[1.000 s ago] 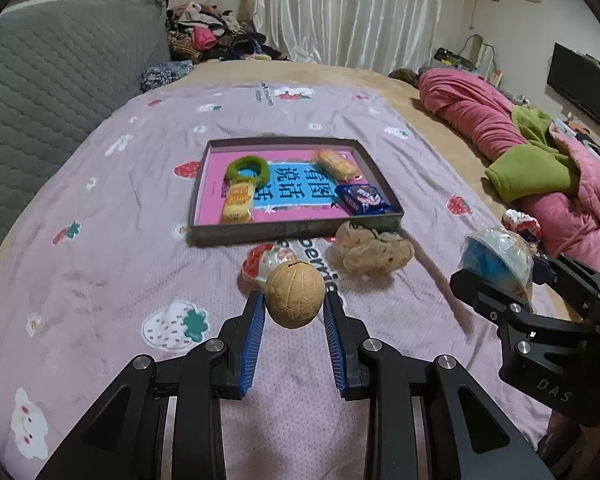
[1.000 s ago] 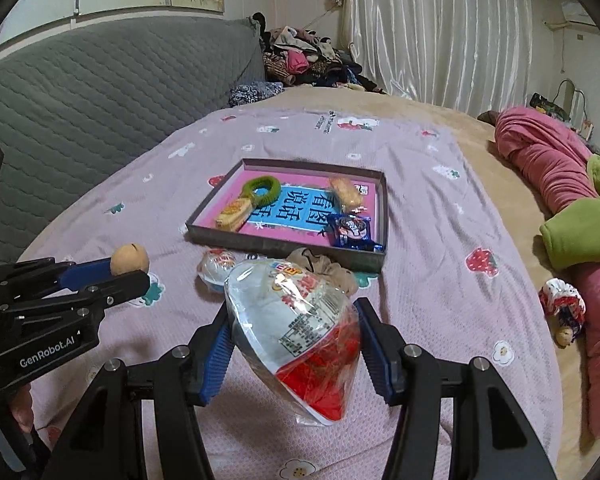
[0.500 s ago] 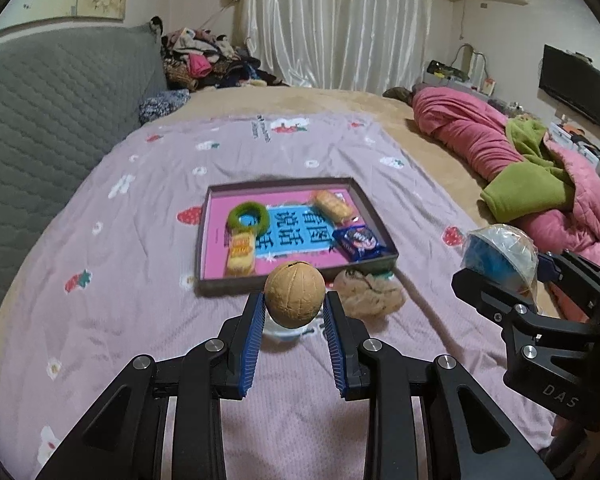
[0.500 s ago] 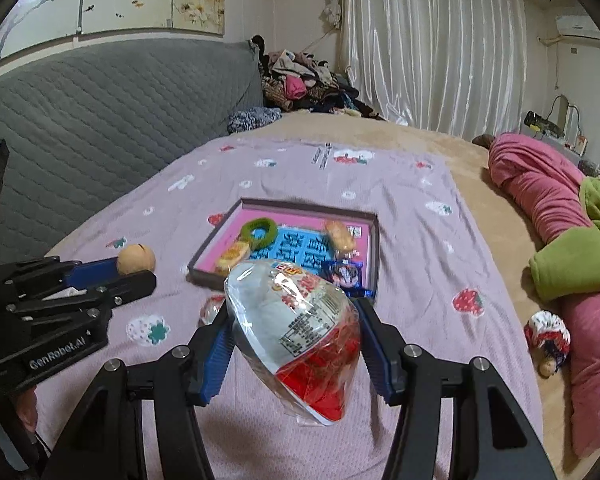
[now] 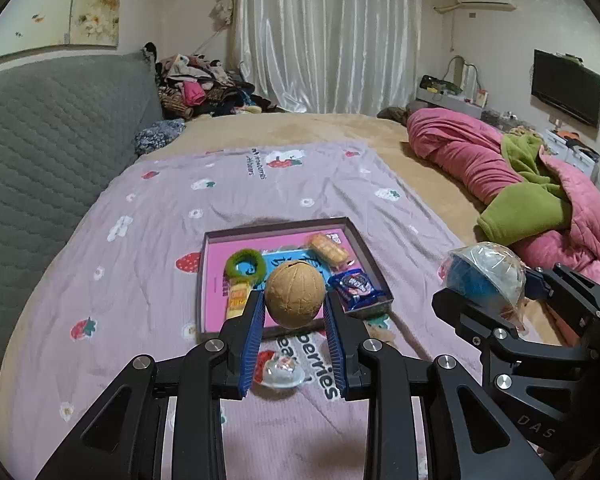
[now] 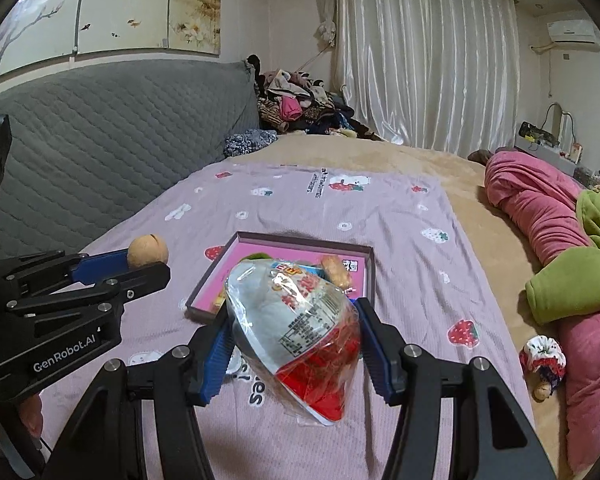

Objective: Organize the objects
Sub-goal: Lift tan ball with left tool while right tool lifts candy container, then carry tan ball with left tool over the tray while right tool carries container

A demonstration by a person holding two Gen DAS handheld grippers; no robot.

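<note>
Tan and round, the walnut-like ball (image 5: 295, 294) sits clamped between the blue pads of the left tool (image 5: 294, 312), jaws narrowed onto it, held clear above the bed. Left wrist view: the purple strawberry-print sheet (image 5: 140, 272) covers the bed. At 12 o'clock from the ball lies the shallow tray (image 5: 284, 225) with a pink floor. Inside it, a green ring (image 5: 245, 267) lies at 10 o'clock from the ball, a yellow snack bar (image 5: 237, 300) at 9 o'clock, an orange wrapped snack (image 5: 328, 249) at 1 o'clock and a dark blue biscuit packet (image 5: 355, 289) at 3 o'clock. At 6 o'clock, on the sheet between the fingers, lies a small clear-wrapped item (image 5: 281, 369). At 3 o'clock the right tool (image 5: 496, 300) is seen from the side, gripping a wrapped bowl-shaped pack (image 5: 485, 276). A pink quilt (image 5: 460, 148) and a green blanket (image 5: 524, 208) lie at 2 o'clock.

Right wrist view: the right tool (image 6: 296, 344) stands about half open, its pads pressed on the wrapped bowl-shaped pack (image 6: 296, 320), white, grey and red, held above the sheet (image 6: 400, 240). The tray (image 6: 300, 240) lies at 12 o'clock, partly hidden by the pack. At 9 o'clock the left tool (image 6: 140, 264) carries the ball (image 6: 148, 251). A small white-and-red item (image 6: 542, 358) lies at 3 o'clock beside the quilt (image 6: 540, 204).
</note>
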